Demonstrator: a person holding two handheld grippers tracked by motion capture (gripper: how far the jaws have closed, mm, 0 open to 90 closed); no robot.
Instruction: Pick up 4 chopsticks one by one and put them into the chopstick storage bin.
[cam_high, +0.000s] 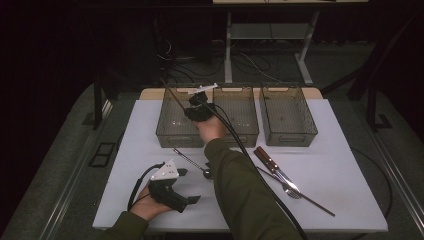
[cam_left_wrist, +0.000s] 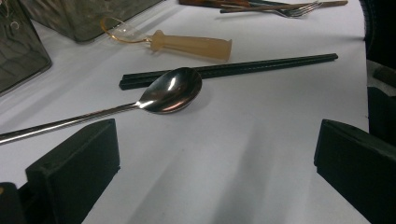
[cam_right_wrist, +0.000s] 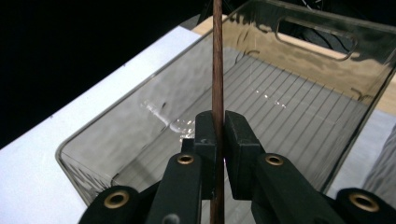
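Brown chopstick clamped in right tongs over the empty left bin; left tongs wide, cutlery apparently unsorted.

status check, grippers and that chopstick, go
Right gripper shut on brown chopstick, held over left bin. Left gripper open, low over table, spoon just ahead. Bin looks empty, nothing in the way.
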